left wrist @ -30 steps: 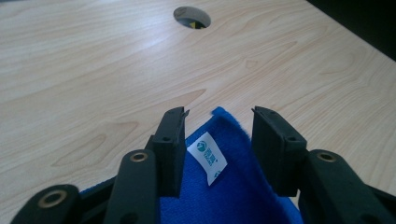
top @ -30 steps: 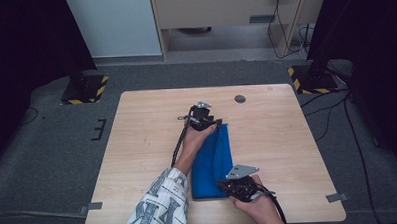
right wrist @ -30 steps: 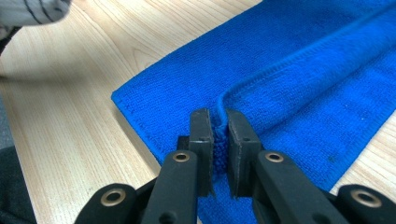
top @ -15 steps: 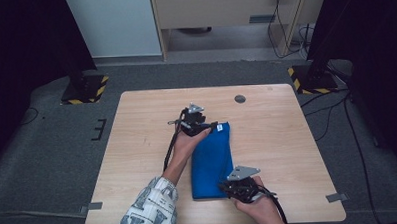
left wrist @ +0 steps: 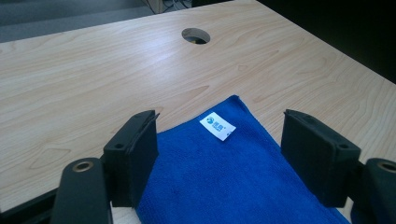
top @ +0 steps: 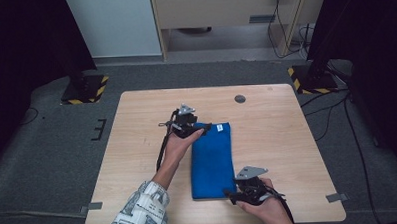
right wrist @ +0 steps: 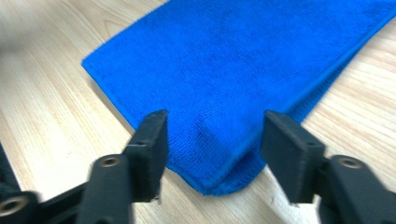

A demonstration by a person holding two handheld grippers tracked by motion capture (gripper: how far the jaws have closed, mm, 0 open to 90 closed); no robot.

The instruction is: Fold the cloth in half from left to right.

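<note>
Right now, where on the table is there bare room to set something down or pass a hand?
The table is bare wood left of the left gripper and its forearm, and right of the blue cloth out to the table edge. The far strip is free too, apart from the cable hole. It is crowded at the cloth's ends, where the left gripper and right gripper sit.

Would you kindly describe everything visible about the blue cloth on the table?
The blue microfibre cloth lies flat on the light wooden table, folded into a long strip with layered edges at its near corner. A small white label sits at its far end. Open tongs straddle each end; no pad presses it.
</note>
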